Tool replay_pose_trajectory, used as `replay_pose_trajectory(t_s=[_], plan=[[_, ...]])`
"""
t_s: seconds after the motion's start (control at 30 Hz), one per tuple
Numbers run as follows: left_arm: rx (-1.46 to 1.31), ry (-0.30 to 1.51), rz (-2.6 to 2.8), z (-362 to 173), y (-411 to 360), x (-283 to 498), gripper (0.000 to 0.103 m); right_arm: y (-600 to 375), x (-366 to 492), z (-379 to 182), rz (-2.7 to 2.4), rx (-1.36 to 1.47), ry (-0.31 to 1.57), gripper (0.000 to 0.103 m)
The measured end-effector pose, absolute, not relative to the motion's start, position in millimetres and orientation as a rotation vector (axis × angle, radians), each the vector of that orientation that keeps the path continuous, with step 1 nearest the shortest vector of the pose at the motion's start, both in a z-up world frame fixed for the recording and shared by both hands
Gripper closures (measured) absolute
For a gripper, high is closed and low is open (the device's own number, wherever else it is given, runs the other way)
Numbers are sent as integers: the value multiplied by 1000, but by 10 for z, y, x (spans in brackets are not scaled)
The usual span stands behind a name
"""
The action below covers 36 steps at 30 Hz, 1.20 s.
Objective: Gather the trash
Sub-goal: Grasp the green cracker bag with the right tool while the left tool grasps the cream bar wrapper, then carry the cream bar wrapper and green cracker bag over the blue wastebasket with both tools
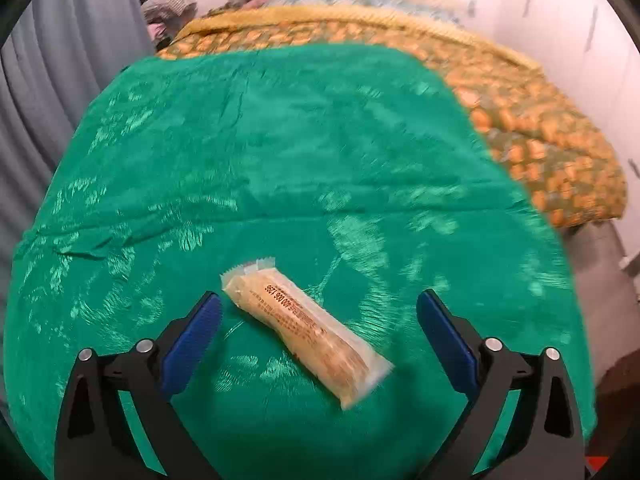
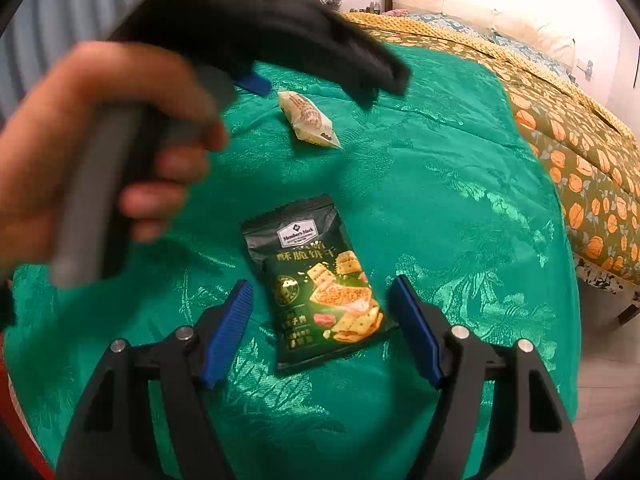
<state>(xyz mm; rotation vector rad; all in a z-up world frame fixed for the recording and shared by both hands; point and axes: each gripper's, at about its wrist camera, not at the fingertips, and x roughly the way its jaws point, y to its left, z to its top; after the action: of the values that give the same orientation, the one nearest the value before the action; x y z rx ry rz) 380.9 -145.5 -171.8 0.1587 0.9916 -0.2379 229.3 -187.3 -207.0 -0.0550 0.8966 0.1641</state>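
Lining up both spread-apart grippers, left gripper (image 1: 318, 306) over pale snack wrapper (image 1: 306, 330), right gripper (image 2: 320, 294) over dark cracker bag (image 2: 320, 284), probably next lowering and clamping.

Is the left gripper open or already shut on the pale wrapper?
Open. The left gripper has its blue fingers spread wide on either side of the pale wrapper, which lies flat on the green cloth, untouched.

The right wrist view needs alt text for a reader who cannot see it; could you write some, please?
The open right gripper hovers over a dark green cracker bag lying on a green bedspread. Farther off, a pale wrapper lies near the hand-held left gripper.
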Motion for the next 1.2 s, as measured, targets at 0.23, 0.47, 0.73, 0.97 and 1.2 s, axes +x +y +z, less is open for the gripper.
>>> replay_pose_trajectory(t_s=[0.23,0.47,0.73,0.97,1.2], plan=[[124,987,-227,-1818,-1233,3817,51,-1888,2306,-2073,166,-49,897,33],[125,960,-342,-1684,-798,3467,83,-1891,2305,-2073,169,-46,897,33],[153,1013,-475,-1623,-290,2252,82,-1895,2303,-2075,169,-47,897,33],[126,970,-461,-1772,-226,1934,63,-1896,2301,-2076,171,-47,897,33],[244,939,-410,-1869,-377,1888,9,-1898,2300,-2075,172,-46,897,32]])
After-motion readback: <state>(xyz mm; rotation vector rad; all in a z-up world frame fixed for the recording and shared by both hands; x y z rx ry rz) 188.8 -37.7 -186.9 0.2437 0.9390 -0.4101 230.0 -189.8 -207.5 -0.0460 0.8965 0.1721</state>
